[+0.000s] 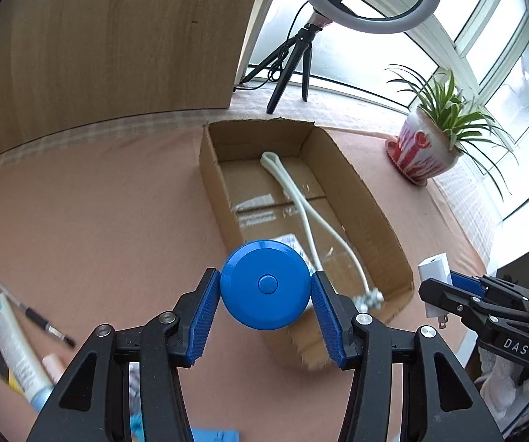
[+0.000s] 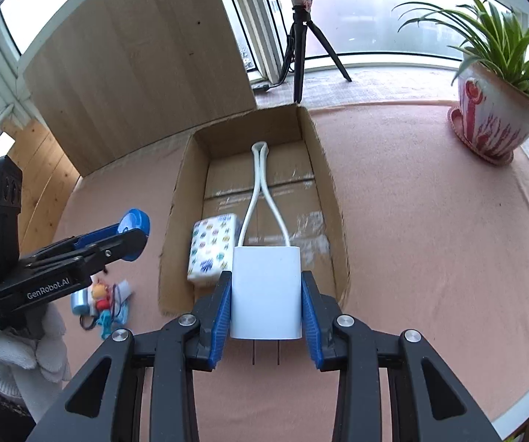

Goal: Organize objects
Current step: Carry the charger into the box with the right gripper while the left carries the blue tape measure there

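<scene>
Blue tape measure (image 1: 265,284) sits pinched in your left gripper (image 1: 264,296), hovering at the cardboard box (image 1: 367,199) near its left wall; your right gripper (image 2: 266,296) clamps the white charger (image 2: 266,291) above the near end. Lower each clear of the one cable (image 2: 261,188) and one tissue pack (image 2: 211,248) before releasing

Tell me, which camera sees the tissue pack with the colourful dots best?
The right wrist view: the tissue pack lies in the cardboard box, its patterned top mostly showing. In the left wrist view the blue round case hides nearly all of it; only a corner peeks out.
</scene>
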The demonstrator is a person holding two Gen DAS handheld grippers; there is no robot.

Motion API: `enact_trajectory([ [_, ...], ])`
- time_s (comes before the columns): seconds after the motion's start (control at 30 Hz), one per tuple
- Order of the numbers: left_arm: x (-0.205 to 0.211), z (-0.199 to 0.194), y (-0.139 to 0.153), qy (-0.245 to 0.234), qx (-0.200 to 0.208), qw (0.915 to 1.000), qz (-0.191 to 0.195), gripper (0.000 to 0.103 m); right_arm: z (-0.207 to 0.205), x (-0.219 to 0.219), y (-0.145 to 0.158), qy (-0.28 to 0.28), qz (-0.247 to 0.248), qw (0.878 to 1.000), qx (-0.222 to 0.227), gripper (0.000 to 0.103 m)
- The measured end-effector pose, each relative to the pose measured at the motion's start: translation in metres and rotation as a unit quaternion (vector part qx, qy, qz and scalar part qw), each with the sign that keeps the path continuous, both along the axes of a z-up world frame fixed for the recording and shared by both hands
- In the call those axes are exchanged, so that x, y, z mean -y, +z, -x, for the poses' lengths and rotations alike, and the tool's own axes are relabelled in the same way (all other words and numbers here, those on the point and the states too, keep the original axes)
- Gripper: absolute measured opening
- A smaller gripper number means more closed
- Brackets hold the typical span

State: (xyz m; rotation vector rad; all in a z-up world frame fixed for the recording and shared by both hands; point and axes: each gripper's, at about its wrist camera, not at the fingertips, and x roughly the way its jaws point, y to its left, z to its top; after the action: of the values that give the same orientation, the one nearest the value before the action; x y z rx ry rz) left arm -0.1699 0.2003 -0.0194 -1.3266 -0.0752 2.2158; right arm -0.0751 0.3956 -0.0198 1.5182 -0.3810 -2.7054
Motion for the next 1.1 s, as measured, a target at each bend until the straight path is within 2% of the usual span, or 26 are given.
enact_trajectory([
  [0.1,-0.019,0.02,-0.008,0.005,0.006,1.0,0.001,0.054,0.019,-0.005,-0.004,0.001,-0.022,1.0,-0.005,0.032],
  [0.27,-0.041,0.047,-0.024,0.016,0.014,0.9997,0.009,0.054,0.051,-0.019,-0.021,-0.004,-0.008,1.0,0.004,0.032],
  [0.43,-0.056,0.07,-0.029,0.026,0.011,0.9995,0.016,0.054,0.069,-0.02,-0.035,-0.001,-0.017,1.0,0.016,0.032],
  [0.63,-0.067,0.082,-0.043,0.026,0.014,0.9992,0.028,0.054,0.073,-0.022,-0.043,-0.004,-0.016,1.0,0.022,0.032],
  [0.7,-0.069,0.083,-0.042,0.02,0.014,0.9995,0.018,0.054,0.073,-0.023,-0.043,-0.004,-0.013,1.0,0.017,0.032],
  [0.77,-0.069,0.085,-0.043,0.018,0.023,0.9994,0.015,0.059,0.072,-0.022,-0.042,0.003,-0.007,1.0,0.018,0.044],
  [0.83,-0.068,0.085,-0.042,0.018,0.025,0.9995,0.007,0.06,0.07,-0.02,-0.038,0.006,-0.006,1.0,0.01,0.047],
  [1.1,-0.05,0.076,-0.031,0.036,0.021,0.9991,0.0,0.06,0.063,-0.022,-0.032,-0.003,0.002,1.0,0.005,0.047],
])
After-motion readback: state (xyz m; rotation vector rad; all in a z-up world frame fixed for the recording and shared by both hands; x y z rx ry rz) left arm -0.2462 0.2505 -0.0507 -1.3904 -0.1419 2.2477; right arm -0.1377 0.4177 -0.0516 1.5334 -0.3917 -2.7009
